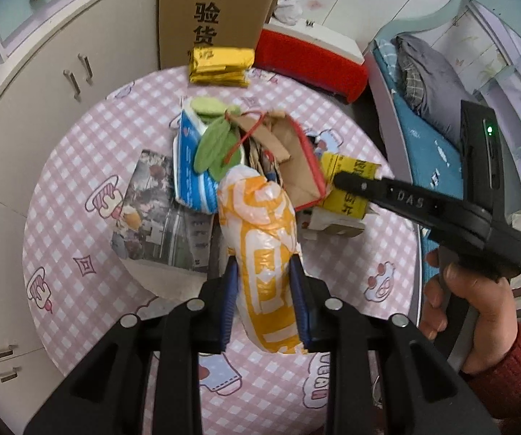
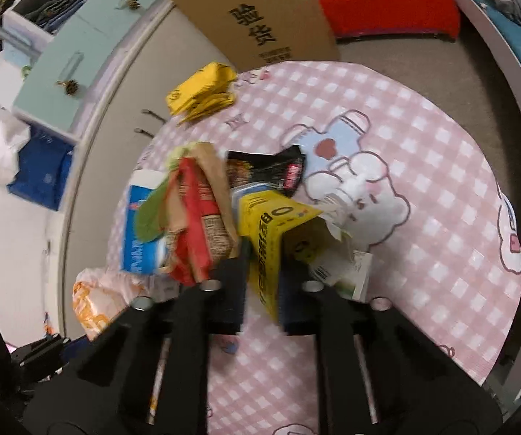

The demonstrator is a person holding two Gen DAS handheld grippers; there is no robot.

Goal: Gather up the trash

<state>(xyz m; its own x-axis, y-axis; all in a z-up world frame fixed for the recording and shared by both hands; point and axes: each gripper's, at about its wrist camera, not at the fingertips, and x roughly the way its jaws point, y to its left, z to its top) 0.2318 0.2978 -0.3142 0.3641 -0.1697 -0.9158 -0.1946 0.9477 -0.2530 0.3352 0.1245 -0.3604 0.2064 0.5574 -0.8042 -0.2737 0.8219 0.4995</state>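
Observation:
A pile of trash lies on the pink checked tablecloth [image 1: 79, 217]: a blue and white carton [image 1: 188, 166], a red and brown paper box [image 1: 296, 159], green leaf shapes [image 1: 213, 141] and a yellow box [image 1: 351, 185]. My left gripper [image 1: 264, 268] is shut on an orange and white plastic bag [image 1: 260, 224], held above the table. My right gripper [image 2: 264, 257] is shut on the yellow box [image 2: 271, 232], which is open at its far end. The right gripper also shows in the left wrist view [image 1: 344, 179], reaching into the pile from the right. The bag shows in the right wrist view [image 2: 94, 301].
A gold foil packet [image 1: 220, 65] lies at the table's far edge before a tall cardboard box [image 1: 217, 7]. A magazine [image 1: 151, 214] lies left of the pile. A black snack wrapper [image 2: 267, 170] sits behind the yellow box. Cabinets [image 1: 43, 108] stand left, a bed [image 1: 434, 137] right.

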